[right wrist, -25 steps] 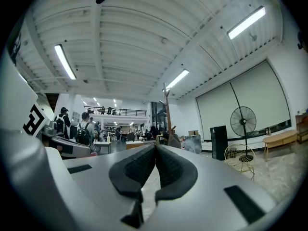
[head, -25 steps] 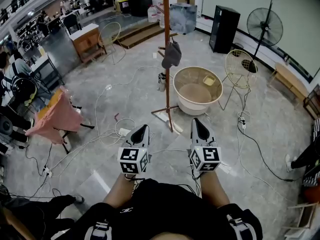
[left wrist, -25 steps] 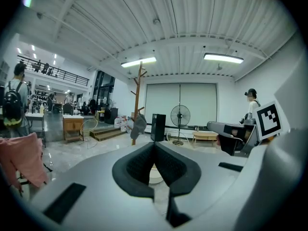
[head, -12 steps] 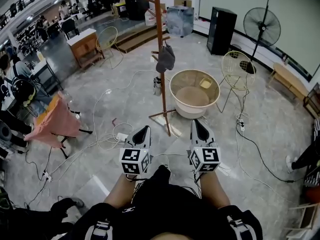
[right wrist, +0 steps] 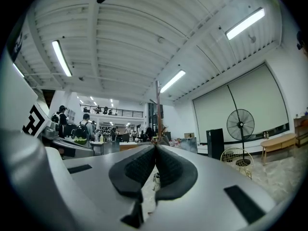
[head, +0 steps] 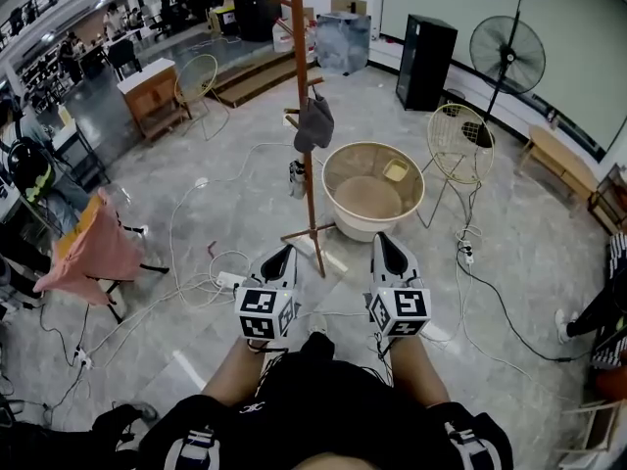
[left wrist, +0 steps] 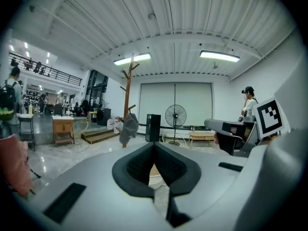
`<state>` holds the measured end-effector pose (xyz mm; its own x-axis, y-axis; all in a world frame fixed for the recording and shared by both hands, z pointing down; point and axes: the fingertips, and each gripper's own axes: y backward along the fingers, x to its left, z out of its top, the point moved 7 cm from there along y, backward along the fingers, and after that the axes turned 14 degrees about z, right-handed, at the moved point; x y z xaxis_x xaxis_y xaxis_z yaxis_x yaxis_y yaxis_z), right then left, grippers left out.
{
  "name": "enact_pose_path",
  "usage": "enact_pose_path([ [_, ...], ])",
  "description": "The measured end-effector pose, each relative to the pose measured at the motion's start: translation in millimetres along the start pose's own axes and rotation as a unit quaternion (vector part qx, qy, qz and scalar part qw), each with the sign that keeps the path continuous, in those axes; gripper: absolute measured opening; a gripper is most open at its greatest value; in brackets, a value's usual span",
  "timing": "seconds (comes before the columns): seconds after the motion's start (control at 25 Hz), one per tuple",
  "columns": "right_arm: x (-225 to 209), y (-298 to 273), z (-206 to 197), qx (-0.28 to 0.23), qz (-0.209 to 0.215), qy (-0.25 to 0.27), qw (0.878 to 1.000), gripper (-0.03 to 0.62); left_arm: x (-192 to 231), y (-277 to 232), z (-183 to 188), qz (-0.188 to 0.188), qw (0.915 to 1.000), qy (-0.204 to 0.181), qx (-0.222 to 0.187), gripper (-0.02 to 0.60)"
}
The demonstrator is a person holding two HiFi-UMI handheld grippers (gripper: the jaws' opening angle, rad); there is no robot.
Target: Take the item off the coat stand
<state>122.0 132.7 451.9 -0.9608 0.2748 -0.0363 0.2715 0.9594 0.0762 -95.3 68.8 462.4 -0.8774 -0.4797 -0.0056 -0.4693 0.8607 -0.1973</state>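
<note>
The grey item (head: 314,123) is seen hung on a peg of the coat stand (head: 301,57), far ahead and well apart from both grippers. The left gripper (head: 280,255) and right gripper (head: 384,245) are held clenched and empty. The approach is judged to be in hand. Next, the stand must be neared and jaws parted around the item.

A dark grey fabric item (head: 314,123) hangs limp from a side peg, halfway up the upright wooden coat stand (head: 304,189).
</note>
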Motion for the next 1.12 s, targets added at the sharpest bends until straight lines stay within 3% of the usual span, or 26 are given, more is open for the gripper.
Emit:
enact_pose_path([
  [0.8,-142.6,-299.3,5.5,0.007,-0.008,0.016,1.000,0.015,112.7,-311.1,74.7,-0.013,0.9998,0.012,-0.005,0.012],
  [1.12,-184.9,-374.7,-0.7,0.010,-0.014,0.002,1.000,0.015,136.4,-392.7,86.7,-0.019,0.9996,0.016,0.009,0.012],
])
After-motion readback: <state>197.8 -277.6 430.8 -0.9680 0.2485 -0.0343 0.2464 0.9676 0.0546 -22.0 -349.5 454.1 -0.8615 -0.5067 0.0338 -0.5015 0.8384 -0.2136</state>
